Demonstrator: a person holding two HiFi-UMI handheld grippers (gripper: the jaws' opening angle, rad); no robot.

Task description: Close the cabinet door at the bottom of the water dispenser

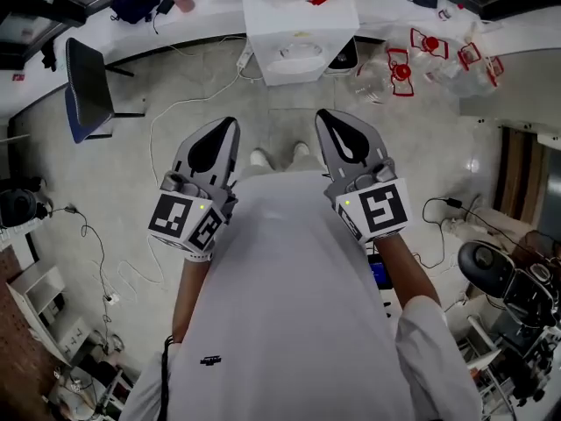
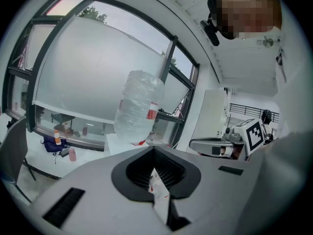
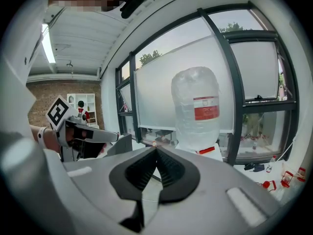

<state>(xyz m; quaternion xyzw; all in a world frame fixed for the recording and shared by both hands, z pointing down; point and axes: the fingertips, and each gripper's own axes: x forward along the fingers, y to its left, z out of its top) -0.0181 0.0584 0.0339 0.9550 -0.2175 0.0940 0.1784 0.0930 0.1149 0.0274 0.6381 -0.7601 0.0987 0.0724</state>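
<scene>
The white water dispenser (image 1: 298, 33) stands ahead of me on the floor, seen from above, with a clear water bottle (image 3: 198, 106) upside down on top. Its bottom cabinet door is hidden in every view. My left gripper (image 1: 230, 124) and right gripper (image 1: 323, 114) are held side by side at chest height, well short of the dispenser. Both are shut with their tips touching and nothing between them. The left gripper view shows the bottle (image 2: 139, 106) beyond the left gripper (image 2: 153, 149). The right gripper (image 3: 156, 149) points at the same bottle.
A dark chair (image 1: 88, 90) stands at the left near the window ledge (image 1: 149, 11). Red-and-clear items (image 1: 429, 55) lie on the floor right of the dispenser. Cables (image 1: 96, 253) trail over the floor at left, and dark equipment (image 1: 508, 288) sits at lower right.
</scene>
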